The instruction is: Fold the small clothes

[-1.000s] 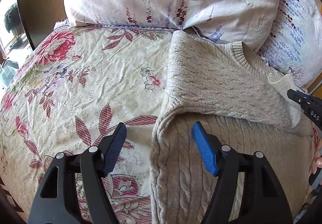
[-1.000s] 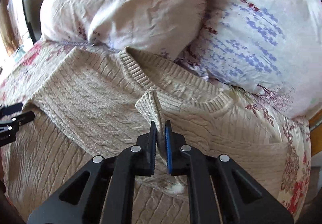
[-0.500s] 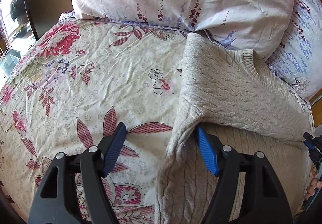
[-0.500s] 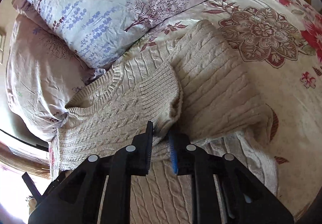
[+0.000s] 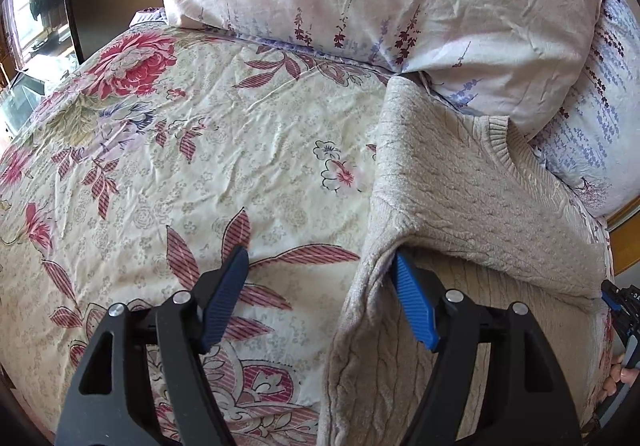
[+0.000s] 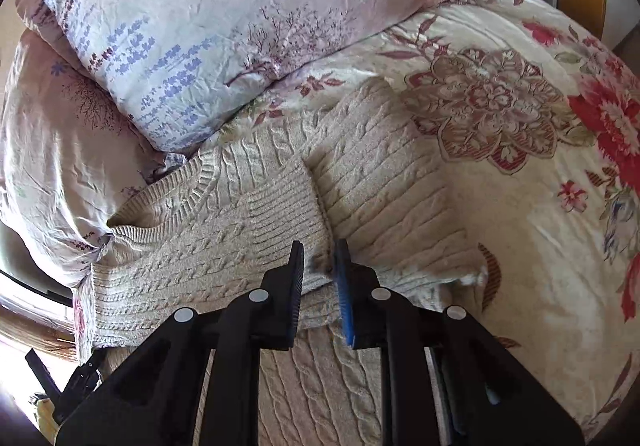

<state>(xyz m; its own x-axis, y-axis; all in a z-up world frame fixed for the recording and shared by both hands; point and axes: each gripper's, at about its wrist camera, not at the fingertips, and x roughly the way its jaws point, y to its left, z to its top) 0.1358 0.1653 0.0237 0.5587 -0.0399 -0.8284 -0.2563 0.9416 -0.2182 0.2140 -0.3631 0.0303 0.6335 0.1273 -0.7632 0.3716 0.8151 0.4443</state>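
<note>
A: We get strong daylight here. The window [image 5: 24,17] at the left edge is blown out, and the bedspread [image 6: 520,205] glares white in the right wrist view.

B: Yep, we see heavy fisheye bending, dark vignetted corners, and shade under the sweater [image 5: 460,197] fold. Focus stays sharp.

Beige cable-knit sweater [image 6: 360,181] is laid flat on the bed, its ribbed neckline [image 6: 160,201] set against the pillows. One sleeve [image 6: 224,242] is folded across the chest, with its ribbed cuff [image 6: 288,213] lying mid-body.
</note>
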